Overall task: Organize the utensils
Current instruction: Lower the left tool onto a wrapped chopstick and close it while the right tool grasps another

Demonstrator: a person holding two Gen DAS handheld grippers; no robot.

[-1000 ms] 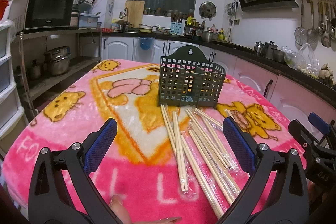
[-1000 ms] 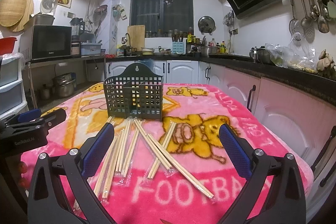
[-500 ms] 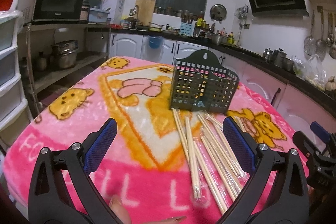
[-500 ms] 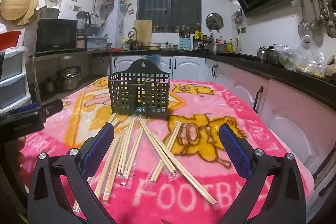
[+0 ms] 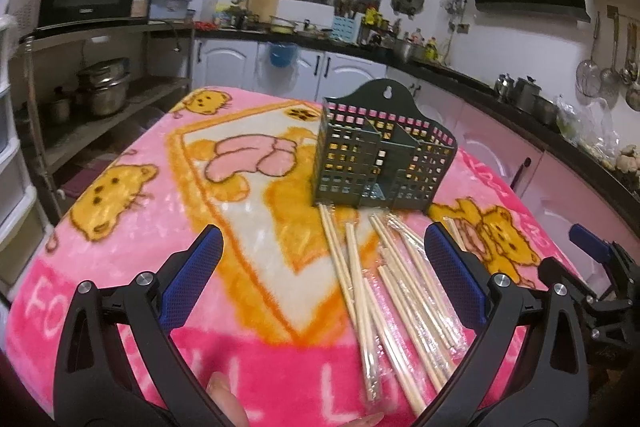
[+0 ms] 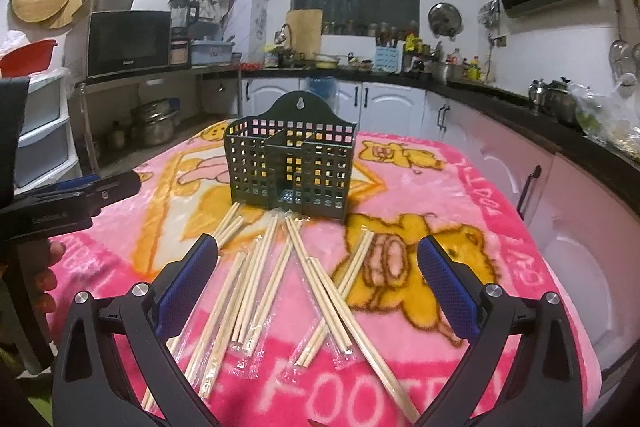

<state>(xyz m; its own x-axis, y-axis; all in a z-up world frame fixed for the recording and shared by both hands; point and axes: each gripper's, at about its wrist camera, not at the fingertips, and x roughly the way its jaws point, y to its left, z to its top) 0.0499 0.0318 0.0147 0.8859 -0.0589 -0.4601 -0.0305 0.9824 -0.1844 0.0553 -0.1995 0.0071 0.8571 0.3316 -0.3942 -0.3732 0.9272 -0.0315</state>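
On the fuzzy pink blanket [image 6: 500,211], slippery wrapped wooden chopsticks [image 6: 288,279] could slide from both wide-open, empty grippers [image 5: 324,279] [image 6: 316,279] before reaching the dark green basket [image 6: 290,167].

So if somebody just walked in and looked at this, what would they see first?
Probably the bright pink blanket with yellow cartoon animals, spread over the whole table. In the middle stands a dark green holder full of little square holes, empty so far. In front of it lie lots of pale chopsticks in clear wrappers, fanned out, with the open left gripper and open right gripper hovering over them.
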